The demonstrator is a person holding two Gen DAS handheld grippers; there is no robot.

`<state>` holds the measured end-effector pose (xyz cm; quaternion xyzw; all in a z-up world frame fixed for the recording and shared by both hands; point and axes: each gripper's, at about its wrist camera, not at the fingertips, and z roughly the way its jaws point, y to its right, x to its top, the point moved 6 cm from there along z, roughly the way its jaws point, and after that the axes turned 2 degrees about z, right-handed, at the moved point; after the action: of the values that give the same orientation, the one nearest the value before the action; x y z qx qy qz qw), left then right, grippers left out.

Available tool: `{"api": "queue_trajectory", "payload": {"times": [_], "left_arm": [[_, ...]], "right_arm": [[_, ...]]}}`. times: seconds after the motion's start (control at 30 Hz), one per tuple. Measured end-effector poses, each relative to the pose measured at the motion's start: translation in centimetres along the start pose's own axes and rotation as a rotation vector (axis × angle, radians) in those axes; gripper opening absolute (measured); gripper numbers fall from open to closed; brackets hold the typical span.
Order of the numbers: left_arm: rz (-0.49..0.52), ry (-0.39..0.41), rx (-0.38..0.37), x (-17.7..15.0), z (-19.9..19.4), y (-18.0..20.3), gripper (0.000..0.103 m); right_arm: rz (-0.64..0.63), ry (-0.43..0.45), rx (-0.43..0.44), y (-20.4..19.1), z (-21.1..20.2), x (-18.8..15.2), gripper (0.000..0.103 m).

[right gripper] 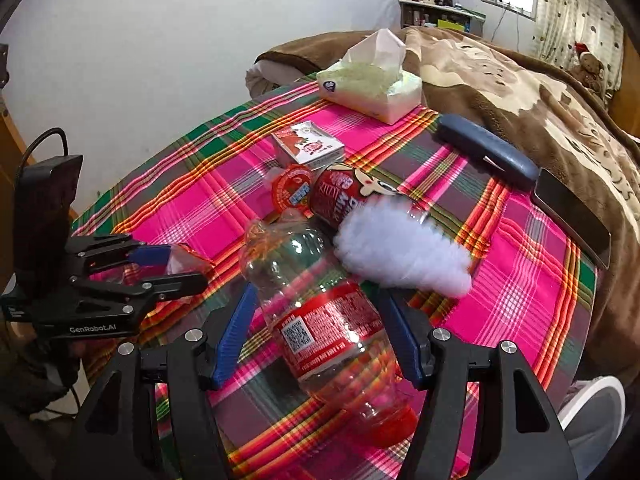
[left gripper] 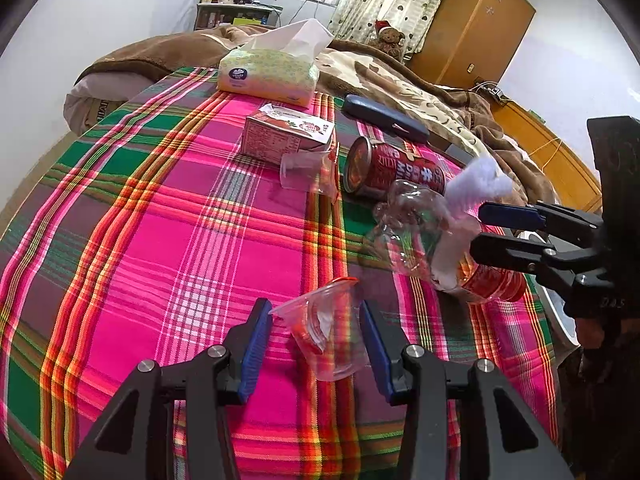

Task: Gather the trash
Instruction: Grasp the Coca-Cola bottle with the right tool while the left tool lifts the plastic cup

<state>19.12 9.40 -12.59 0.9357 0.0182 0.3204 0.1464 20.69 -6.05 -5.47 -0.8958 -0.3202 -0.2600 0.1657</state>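
Lying crumpled between the right gripper's [right gripper: 316, 332] parted jaws, a clear red-labelled bottle [right gripper: 320, 320].

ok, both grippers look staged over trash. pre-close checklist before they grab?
1. Left gripper open: ok.
2. Clear plastic cup between left fingers, lying on its side: ok.
3. Right gripper open: ok.
4. Plastic bottle with red label between right fingers: ok.
5. White tissue wad against the bottle, outside the right fingers: ok.
6. Pads touching cup or bottle: cannot tell.
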Motion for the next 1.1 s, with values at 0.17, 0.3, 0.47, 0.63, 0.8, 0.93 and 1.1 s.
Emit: {"api": "queue_trajectory", "payload": {"times": [0.17, 0.3, 0.47, 0.63, 0.8, 0.93, 1.1], "left_arm": [[0.002, -0.002, -0.004, 0.1, 0.0, -0.2, 0.046], [-0.01, 0.003, -0.003, 0.1, -0.1, -0.6, 0.046], [-0.016, 0.006, -0.002, 0.2, -0.3, -0.9, 0.046], [-0.018, 0.004, 0.004, 0.2, -0.2, -0.9, 0.046], [-0.013, 0.002, 0.012, 0.2, -0.2, -1.0, 0.046], [-0.012, 0.003, 0.019, 0.2, -0.1, -0.9, 0.046], [-0.011, 0.004, 0.03, 0.0, -0.2, -0.7, 0.046]], "right_arm": [[-0.043, -0.049, -0.02, -1.1, 1.8, 0.0, 0.066], [-0.061, -0.06, 0.004, -1.7, 2.3, -0.2, 0.069], [-0.105, -0.108, -0.008, -2.3, 3.2, -1.1, 0.07], [-0.062, -0.114, -0.035, -2.0, 4.6, -1.1, 0.07], [0.051, -0.07, -0.004, -1.4, 4.2, -1.1, 0.07], [0.103, -0.028, 0.01, -1.4, 3.6, -1.4, 0.069], [0.171, 0.012, -0.01, -1.1, 2.8, -2.1, 0.068]]}}
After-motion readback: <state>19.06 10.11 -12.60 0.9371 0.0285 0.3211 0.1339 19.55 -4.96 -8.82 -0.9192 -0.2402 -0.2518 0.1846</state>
